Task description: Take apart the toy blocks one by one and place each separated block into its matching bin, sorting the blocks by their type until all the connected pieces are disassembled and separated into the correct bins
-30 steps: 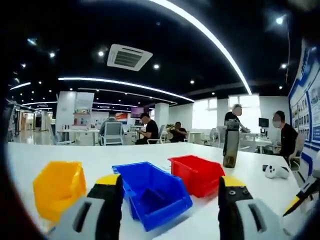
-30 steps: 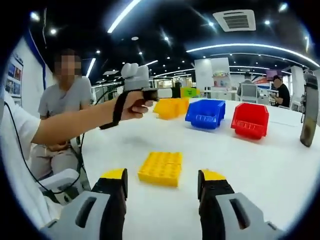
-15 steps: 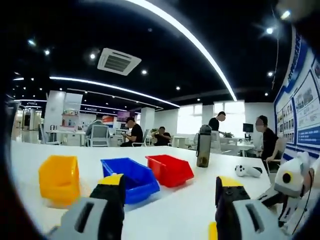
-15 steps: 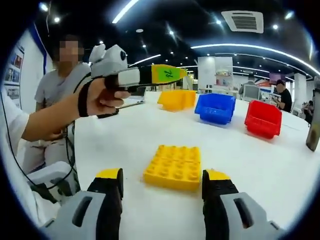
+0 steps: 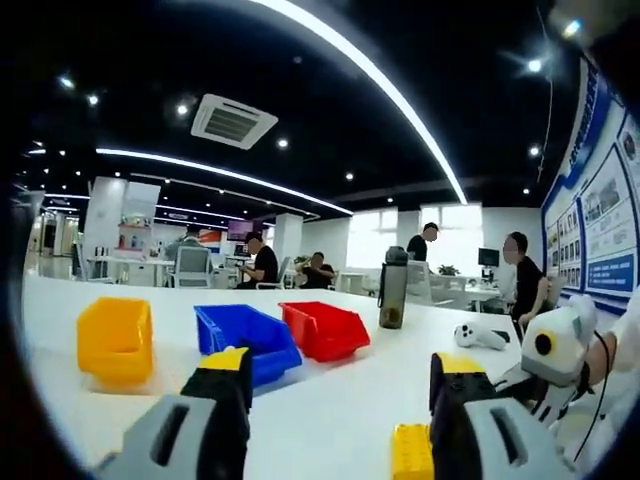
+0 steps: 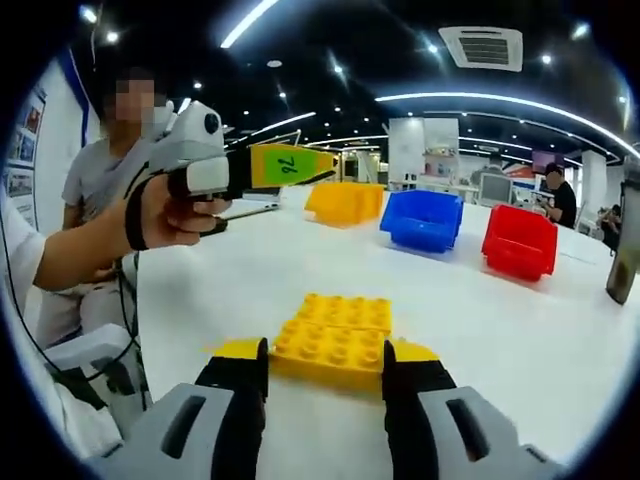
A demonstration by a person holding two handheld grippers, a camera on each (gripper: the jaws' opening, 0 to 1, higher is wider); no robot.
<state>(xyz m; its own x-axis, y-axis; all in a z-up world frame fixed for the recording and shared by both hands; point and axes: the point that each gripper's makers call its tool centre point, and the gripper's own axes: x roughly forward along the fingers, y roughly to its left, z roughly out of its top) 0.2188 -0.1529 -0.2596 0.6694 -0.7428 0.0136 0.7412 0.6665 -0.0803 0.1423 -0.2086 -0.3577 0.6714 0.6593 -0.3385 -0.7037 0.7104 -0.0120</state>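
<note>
So there's one yellow block [image 6: 332,340] flat on the white table [image 6: 520,340], right gripper [image 6: 325,375] clamped on its near edge. Left gripper [image 5: 335,385] hangs open, holding nothing. Three bins: yellow [image 5: 116,342], blue [image 5: 245,340], red [image 5: 322,329].

On the tabletop [image 6: 520,330], the block plate [image 6: 333,338] lies nearest, between the right gripper's fingers [image 6: 243,375], with three bins [image 6: 423,217] in a row behind.
</note>
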